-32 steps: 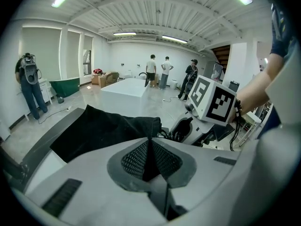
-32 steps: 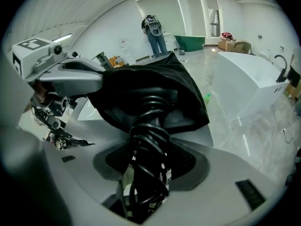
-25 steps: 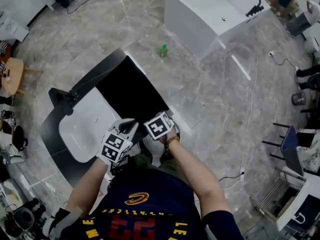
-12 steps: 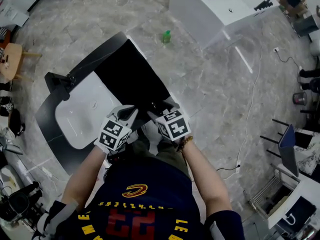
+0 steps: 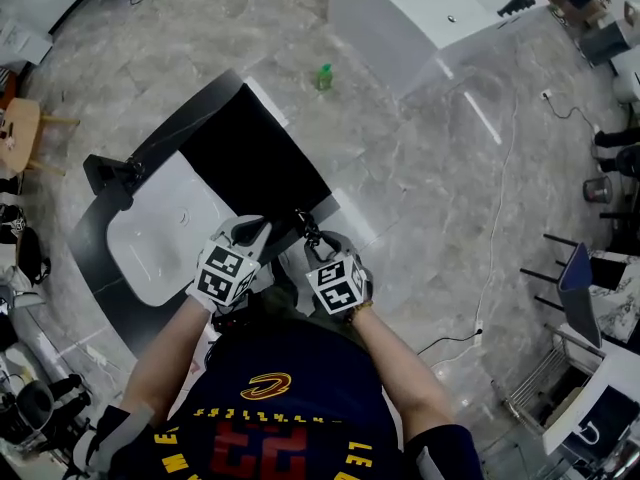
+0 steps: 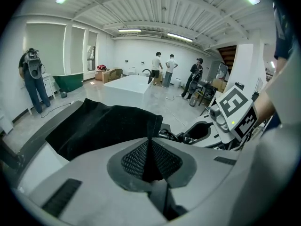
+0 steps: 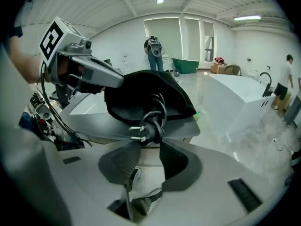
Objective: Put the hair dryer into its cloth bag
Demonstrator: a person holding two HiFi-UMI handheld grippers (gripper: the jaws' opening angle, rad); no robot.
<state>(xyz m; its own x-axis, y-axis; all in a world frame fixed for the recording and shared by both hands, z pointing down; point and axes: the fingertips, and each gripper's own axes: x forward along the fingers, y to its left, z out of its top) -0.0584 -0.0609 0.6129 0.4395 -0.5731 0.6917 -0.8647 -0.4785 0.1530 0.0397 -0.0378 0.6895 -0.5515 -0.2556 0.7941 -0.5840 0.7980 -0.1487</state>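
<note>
The black cloth bag [image 5: 255,163] lies on the dark counter [image 5: 100,268] beside the sink. My left gripper [image 5: 252,234] is shut on the bag's near hem [image 6: 149,134] and holds the mouth up. The hair dryer's body is hidden; only its coiled black cord and plug [image 7: 146,126] hang out of the bag's mouth [image 7: 146,95]. My right gripper [image 7: 146,147] sits just short of the plug, its jaws apart and closing, with the plug at their tips and not pressed. The cord [image 5: 305,230] shows ahead of the right gripper [image 5: 322,250] in the head view.
A white sink basin [image 5: 165,238] with a black faucet [image 5: 112,173] lies left of the bag. A white bathtub [image 5: 430,18] and a green bottle [image 5: 324,76] stand on the marble floor beyond. Several people [image 6: 162,72] stand far back.
My right gripper has pulled back from the bag toward the counter's near edge, and the cord now shows ahead of it. The left gripper has kept its hold and place.
</note>
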